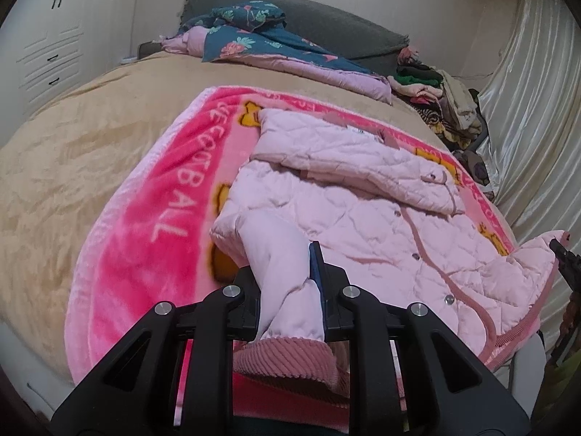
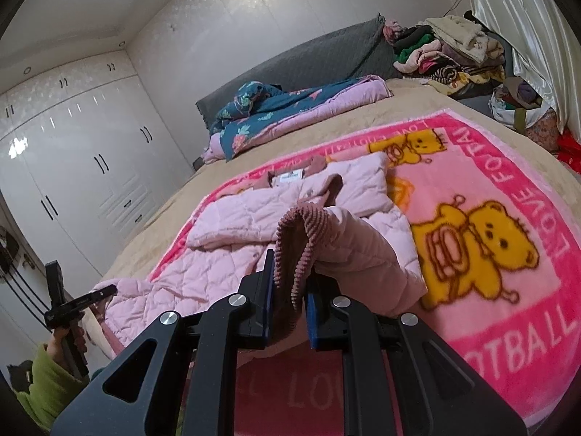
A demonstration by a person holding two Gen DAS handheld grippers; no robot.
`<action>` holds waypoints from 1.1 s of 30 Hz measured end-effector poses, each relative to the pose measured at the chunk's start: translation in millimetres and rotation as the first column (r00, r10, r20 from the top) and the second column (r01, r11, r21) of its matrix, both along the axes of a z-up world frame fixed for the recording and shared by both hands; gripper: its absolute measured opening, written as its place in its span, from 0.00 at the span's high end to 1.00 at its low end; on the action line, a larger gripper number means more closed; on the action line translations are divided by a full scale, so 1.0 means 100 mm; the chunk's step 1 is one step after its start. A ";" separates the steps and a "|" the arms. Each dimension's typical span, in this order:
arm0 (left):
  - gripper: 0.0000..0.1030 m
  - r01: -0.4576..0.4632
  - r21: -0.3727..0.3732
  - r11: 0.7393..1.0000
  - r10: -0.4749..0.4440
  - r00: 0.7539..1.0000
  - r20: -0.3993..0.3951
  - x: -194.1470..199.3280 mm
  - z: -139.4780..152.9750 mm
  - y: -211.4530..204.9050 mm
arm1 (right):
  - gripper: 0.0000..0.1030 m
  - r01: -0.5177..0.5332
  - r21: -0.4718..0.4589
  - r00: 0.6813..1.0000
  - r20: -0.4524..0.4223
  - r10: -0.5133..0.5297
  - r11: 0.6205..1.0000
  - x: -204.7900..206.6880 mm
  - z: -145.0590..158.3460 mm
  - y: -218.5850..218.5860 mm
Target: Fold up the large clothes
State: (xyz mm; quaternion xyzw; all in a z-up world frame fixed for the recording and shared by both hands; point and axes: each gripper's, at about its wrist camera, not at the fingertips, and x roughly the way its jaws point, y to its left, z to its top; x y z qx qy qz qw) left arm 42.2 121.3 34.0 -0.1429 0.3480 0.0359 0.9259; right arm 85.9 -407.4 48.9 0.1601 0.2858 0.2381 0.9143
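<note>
Quilted cloth jacket (image 1: 363,218), fleecy blanket (image 1: 145,225)

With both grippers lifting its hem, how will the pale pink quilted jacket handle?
The pale pink quilted jacket is likely floppy: it sags between the left gripper and right gripper. Probably light; padding looks thin. The ribbed hem should grip well.

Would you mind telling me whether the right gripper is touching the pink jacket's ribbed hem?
Touching. The right wrist view shows the right gripper shut on the ribbed hem of the pink jacket.
</note>
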 end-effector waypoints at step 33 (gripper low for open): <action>0.88 0.011 0.063 0.998 -0.018 0.994 0.108 0.97 0.75 0.07 | 0.87 0.050 0.005 0.996 0.070 -0.050 0.999 0.86 0.63 0.06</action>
